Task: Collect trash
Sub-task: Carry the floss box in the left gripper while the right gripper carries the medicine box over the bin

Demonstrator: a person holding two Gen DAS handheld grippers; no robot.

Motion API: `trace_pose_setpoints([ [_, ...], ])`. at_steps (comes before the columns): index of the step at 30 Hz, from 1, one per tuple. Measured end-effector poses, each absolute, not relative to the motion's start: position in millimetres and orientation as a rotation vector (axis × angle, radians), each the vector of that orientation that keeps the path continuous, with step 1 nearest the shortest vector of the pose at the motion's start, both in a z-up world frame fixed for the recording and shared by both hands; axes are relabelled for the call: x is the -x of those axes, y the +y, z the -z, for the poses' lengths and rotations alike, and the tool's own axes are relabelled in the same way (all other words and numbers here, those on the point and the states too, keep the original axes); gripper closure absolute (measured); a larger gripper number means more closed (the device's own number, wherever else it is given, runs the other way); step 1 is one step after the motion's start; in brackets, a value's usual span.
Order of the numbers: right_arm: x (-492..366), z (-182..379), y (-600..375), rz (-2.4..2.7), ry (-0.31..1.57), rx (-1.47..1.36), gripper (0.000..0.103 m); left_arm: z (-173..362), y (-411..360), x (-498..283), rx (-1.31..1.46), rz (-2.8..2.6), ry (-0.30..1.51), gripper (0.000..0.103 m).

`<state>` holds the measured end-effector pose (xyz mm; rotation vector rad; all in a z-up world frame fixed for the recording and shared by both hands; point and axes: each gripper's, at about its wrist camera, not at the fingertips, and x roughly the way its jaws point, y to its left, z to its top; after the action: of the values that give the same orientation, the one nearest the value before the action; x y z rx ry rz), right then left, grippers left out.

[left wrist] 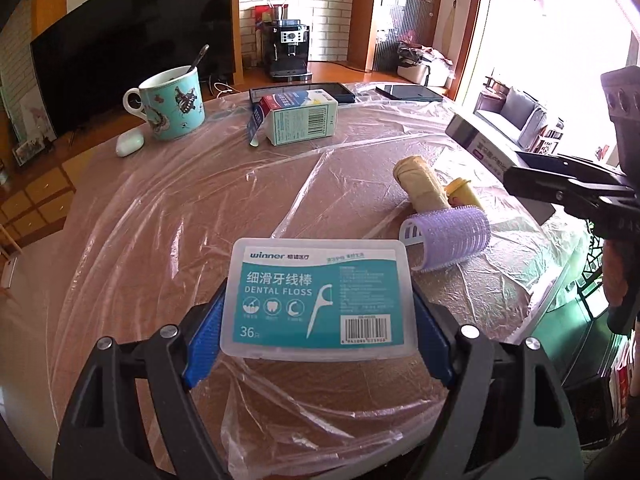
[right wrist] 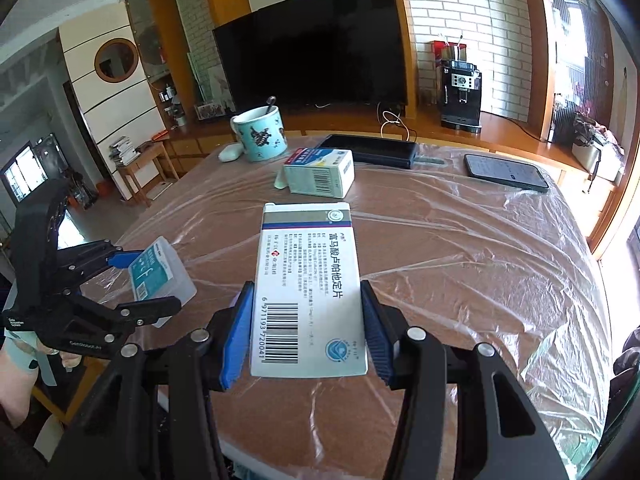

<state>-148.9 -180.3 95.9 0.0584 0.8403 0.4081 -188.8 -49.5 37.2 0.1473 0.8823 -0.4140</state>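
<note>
Left gripper (left wrist: 318,312): closed on the floss box (left wrist: 320,300), blue pads pressed against its two short sides; held flat and label-up, lifted clear of the tabletop (left wrist: 180,208), likely for carrying off as trash.
Right gripper (right wrist: 306,328): closed on the pill box (right wrist: 308,292), pads clamped on its long edges near the barcode end; far end sticking out forward over the tabletop, also raised, likely bound for the same bin.
Both loads: held side by side near the tabletop's front edge, apart from each other; no bin in view, so destination not to be told.
Still on the tabletop, probable trash: one opened carton (left wrist: 298,118) with flap hanging, lying on its side toward the back; one beige roll (left wrist: 418,182), touching a small yellow bottle (left wrist: 462,192); one purple hair roller (left wrist: 448,236) just beside them.
Probably not trash: one mug (left wrist: 172,102) with spoon, upright at the back; one white earbud case (left wrist: 130,142) just beside it; one tablet (left wrist: 320,90); one phone (right wrist: 506,170).
Plastic sheet (left wrist: 360,148): one, spread over the whole tabletop, wrinkled.
Count in grip: two boxes, one per gripper.
Count left to judge: four loose items.
</note>
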Motion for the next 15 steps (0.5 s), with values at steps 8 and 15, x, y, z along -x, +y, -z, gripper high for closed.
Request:
trace_pose_setpoints([
  [8,176.4,-103.4,-169.3,-0.444,0.835,-0.037,0.053,-46.7,-50.7,209.1,-0.149,0.41,0.851,0.021],
  [15,199.1,-104.7,-163.9,-0.469,0.841,-0.029,0.053,-53.6,-51.4,226.9,-0.153,0.429,0.834,0.021],
])
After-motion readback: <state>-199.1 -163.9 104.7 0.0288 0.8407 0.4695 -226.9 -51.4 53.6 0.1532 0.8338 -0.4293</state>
